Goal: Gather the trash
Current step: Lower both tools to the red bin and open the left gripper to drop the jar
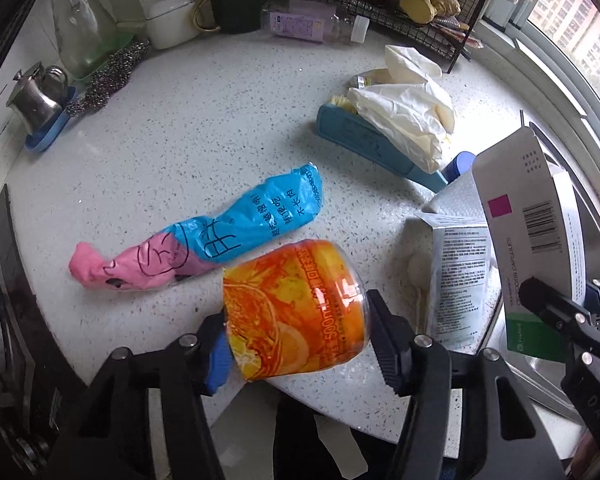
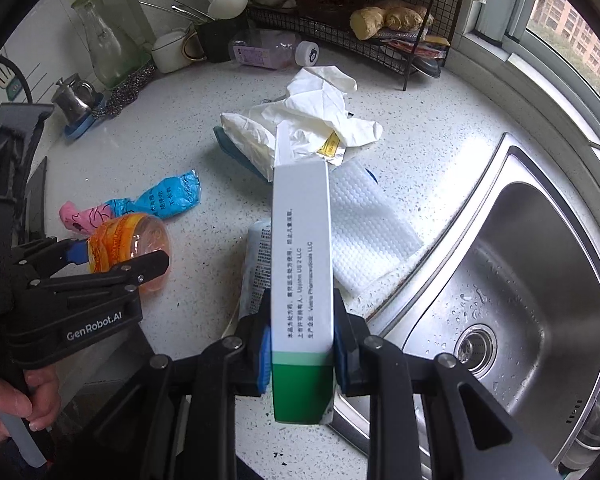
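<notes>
On the speckled table, left wrist view: one orange-labelled bottle piece, clear plastic, pinched between the left gripper pads at the table's near edge. One pink-and-blue wrapper lies just behind it; one crumpled white paper farther back.

Right wrist view: one white-and-green carton, upright, clamped in the right gripper beside one steel sink.

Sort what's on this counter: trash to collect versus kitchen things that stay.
Trash:
- orange bottle, in the left gripper
- medicine box, in the right gripper
- pink and blue wrapper
- crumpled white paper

Staying:
- steel pot
- glass carafe
- wire rack
- sink
</notes>
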The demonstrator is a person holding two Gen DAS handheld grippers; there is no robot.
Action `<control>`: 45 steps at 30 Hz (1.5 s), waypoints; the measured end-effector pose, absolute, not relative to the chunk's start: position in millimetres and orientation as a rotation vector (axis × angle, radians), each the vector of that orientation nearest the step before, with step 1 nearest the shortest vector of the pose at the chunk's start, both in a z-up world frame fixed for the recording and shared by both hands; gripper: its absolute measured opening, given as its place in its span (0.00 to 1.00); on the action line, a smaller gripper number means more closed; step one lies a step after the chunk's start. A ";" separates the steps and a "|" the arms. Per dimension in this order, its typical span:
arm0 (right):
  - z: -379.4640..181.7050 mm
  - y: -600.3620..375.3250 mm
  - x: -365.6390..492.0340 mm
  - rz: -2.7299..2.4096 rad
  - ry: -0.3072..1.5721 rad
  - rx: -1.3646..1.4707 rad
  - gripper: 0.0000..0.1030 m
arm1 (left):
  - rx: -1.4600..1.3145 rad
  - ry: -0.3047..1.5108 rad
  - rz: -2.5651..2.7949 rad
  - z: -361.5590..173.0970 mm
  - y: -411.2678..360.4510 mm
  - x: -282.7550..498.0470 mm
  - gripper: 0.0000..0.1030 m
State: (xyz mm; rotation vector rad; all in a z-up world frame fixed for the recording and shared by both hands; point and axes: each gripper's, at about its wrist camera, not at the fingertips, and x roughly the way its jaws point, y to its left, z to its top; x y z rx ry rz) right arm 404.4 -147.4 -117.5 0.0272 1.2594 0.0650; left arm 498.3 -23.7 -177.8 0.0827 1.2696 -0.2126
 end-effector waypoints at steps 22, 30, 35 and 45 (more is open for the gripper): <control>-66.5 -111.5 304.1 0.383 1.117 -0.130 0.22 | -0.086 1.167 -0.062 -123.0 16.4 299.9 0.55; -80.1 -77.7 225.9 0.383 1.156 -0.108 0.22 | -0.062 1.177 -0.078 -129.5 38.4 227.3 0.55; -93.3 -67.1 190.8 0.378 1.189 -0.109 0.22 | -0.068 1.209 -0.096 -149.4 51.4 193.5 0.55; -165.2 -54.0 161.8 0.363 1.297 -0.177 0.22 | -0.069 1.322 -0.092 -210.1 66.2 159.1 0.55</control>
